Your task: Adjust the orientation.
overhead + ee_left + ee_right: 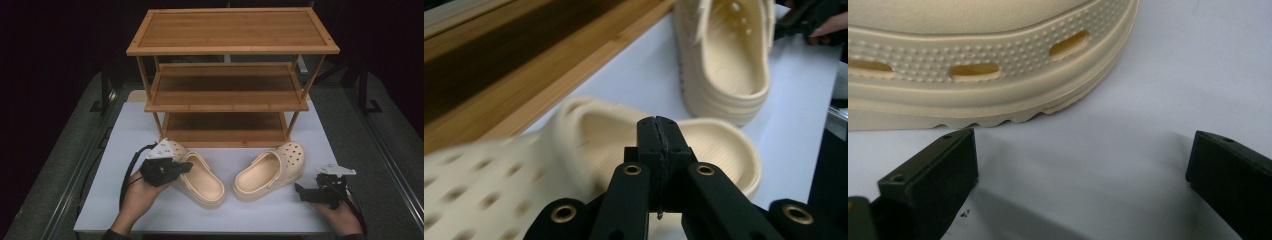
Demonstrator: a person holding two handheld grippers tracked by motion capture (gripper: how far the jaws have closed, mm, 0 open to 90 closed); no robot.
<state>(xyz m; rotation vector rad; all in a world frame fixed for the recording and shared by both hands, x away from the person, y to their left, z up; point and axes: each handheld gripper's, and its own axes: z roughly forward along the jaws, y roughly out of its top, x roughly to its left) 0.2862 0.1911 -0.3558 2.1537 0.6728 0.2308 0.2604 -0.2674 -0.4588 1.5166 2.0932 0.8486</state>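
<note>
Two cream perforated clogs lie on the white table (130, 130) in front of a three-tier wooden shoe rack (232, 47). The left clog (202, 182) lies toe toward the rack's left leg, the right clog (272, 170) toe toward the right. My left gripper (188, 167) hovers over the left clog's (719, 145) opening; its jaws (658, 135) are pressed together with nothing visible between them. Beside the right clog's outer side, my right gripper (299, 189) rests low on the table. Its jaws (1083, 145) stand wide open, facing the sole's edge (988, 75) a short way off.
The rack's bottom shelf (225, 130) sits just behind the clogs; its front rail (524, 65) runs close by the left clog. All three shelves are bare. Dark floor surrounds the table, with metal rails along both sides.
</note>
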